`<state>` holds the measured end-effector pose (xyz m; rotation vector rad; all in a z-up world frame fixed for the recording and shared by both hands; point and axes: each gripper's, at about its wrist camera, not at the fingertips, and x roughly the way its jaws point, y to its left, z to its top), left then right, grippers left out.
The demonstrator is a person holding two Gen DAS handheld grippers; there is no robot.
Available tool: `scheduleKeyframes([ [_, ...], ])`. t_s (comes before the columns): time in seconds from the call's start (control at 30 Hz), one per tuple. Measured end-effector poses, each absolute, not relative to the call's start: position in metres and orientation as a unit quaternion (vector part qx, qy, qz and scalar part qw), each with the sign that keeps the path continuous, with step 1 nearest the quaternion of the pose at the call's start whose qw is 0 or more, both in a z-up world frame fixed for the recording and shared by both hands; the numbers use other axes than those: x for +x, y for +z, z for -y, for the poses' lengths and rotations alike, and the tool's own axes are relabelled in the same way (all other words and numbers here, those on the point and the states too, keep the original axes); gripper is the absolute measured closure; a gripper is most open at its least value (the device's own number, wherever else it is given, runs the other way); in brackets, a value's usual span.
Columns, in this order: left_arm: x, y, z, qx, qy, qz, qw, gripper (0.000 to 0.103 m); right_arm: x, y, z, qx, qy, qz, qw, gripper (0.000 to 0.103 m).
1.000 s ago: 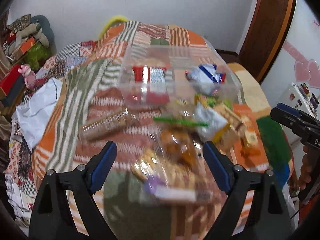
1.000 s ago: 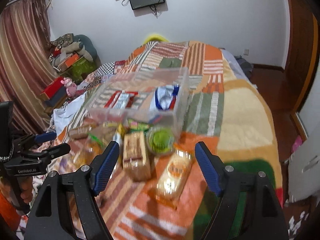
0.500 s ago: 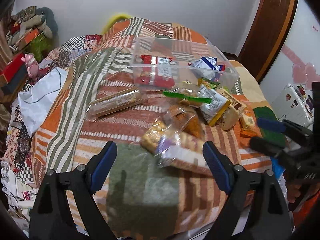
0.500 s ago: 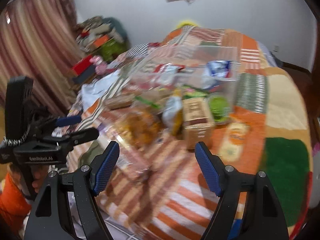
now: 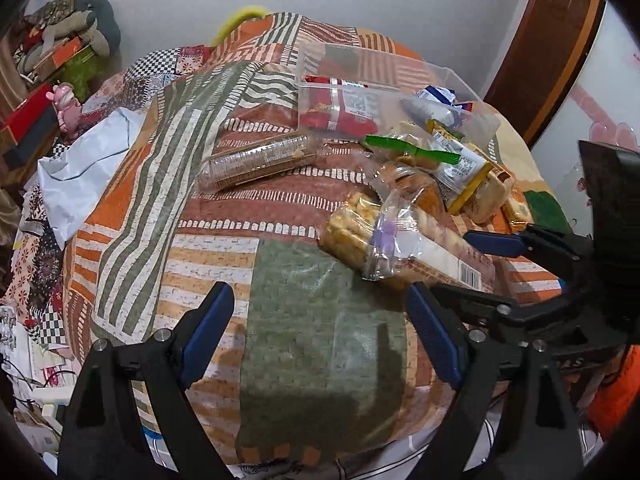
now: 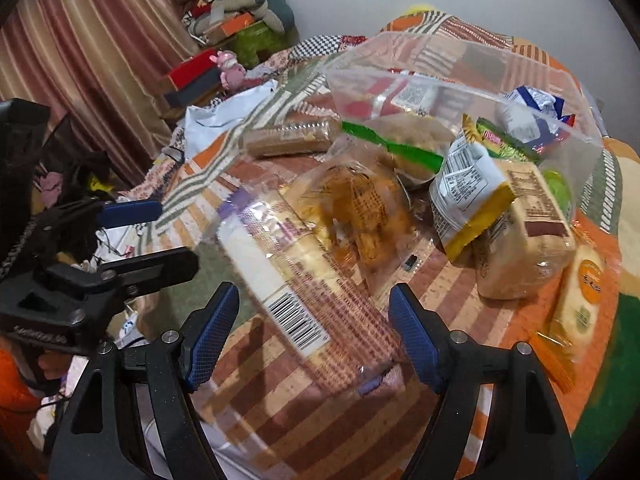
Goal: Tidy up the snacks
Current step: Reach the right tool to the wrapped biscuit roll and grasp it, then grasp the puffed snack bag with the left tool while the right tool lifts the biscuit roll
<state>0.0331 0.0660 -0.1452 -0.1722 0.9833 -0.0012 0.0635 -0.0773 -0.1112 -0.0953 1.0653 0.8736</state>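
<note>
Snack packs lie in a heap on a patchwork quilt (image 5: pixel 216 240). A long biscuit pack with a barcode (image 6: pixel 304 296) lies just ahead of my right gripper (image 6: pixel 314 336), which is open and empty. The same pack shows in the left wrist view (image 5: pixel 404 240). My left gripper (image 5: pixel 320 332) is open and empty over bare quilt. A clear plastic bin (image 5: pixel 384 92) at the back holds red packets (image 5: pixel 340 108) and a blue-white packet (image 6: pixel 536 108). A clear cracker sleeve (image 5: pixel 256 160) lies alone to the left.
A bag of orange snacks (image 6: pixel 360 208), a green-sealed bag (image 6: pixel 400 144), a white-yellow pouch (image 6: pixel 464 196), a bread-like pack (image 6: pixel 524 248) and an orange-label pack (image 6: pixel 580 292) crowd the heap. A white sheet (image 5: pixel 84 168) hangs at the bed's left edge. The right gripper shows in the left view (image 5: pixel 532 248).
Both grippers have pulled back toward the near edge of the bed. The right gripper has swung left and now faces the long biscuit pack. Both stay open.
</note>
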Motion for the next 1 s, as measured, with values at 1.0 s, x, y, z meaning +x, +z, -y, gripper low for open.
scheduleKeyframes([
  [1.0, 0.091, -0.183, -0.048, -0.095, -0.01, -0.498, 0.862, 0.015, 0.076, -0.067, 0.158, 0.025, 0.35, -0.432, 0.83, 0.065],
])
